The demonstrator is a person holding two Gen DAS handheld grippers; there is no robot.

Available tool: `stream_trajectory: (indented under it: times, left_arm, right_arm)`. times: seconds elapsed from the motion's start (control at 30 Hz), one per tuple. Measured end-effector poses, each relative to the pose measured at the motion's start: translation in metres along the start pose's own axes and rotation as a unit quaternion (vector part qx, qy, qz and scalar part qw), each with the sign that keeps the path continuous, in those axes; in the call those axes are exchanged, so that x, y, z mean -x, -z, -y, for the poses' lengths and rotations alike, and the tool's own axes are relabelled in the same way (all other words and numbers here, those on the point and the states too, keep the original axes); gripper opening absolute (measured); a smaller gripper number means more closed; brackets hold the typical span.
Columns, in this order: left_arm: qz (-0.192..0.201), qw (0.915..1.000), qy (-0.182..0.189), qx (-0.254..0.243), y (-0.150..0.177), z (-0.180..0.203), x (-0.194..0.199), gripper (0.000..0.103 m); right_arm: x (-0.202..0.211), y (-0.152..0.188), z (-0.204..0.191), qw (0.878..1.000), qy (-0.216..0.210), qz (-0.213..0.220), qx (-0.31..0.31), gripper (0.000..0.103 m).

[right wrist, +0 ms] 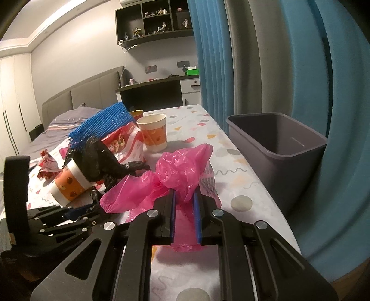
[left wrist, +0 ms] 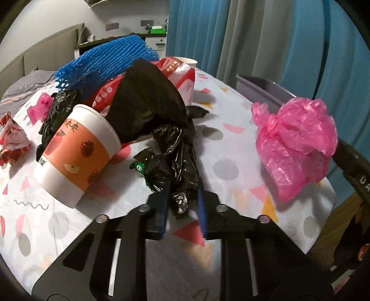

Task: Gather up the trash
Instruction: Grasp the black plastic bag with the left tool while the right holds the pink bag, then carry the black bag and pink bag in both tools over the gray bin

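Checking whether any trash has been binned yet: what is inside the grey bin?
Nothing shows inside the grey bin: only bare inner walls. Its floor is hidden behind the near wall, so something low could lie there.

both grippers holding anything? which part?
Left gripper: black plastic bag, pinched at its near crumpled end. Right gripper: pink plastic bag, clamped at its near bunched end.

I work in a bedroom with grey walls (right wrist: 76,58); far on the left there is a bed (right wrist: 69,115) with a padded grey headboard (right wrist: 92,92). Behind it I see a dark desk (right wrist: 150,88) and, above it, a dark wall shelf (right wrist: 152,20) carrying small figures. On the right hang long blue and grey curtains (right wrist: 242,58), and the ceiling edge (right wrist: 46,25) on the left is lit.
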State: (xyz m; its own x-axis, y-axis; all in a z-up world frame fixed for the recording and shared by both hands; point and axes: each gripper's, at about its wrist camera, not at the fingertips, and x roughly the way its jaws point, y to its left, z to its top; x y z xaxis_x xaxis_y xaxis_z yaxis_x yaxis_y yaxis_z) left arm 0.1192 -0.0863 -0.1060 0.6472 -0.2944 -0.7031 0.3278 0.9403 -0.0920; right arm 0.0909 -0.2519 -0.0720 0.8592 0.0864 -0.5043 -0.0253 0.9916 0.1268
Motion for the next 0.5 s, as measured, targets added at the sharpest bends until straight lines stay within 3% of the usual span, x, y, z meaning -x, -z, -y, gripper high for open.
stream_trajectory:
  times: [0.13, 0.5]
  left_arm:
    - [0.005, 1.0, -0.004, -0.001, 0.001, 0.0, 0.002, 0.004]
    - [0.066, 0.9978, 0.004, -0.005, -0.012, 0.004, 0.047, 0.002]
  right_arm:
    - [0.003, -0.002, -0.003, 1.0, 0.002, 0.002, 0.003, 0.014]
    - [0.019, -0.011, -0.008, 1.0, 0.008, 0.02, 0.009, 0.014]
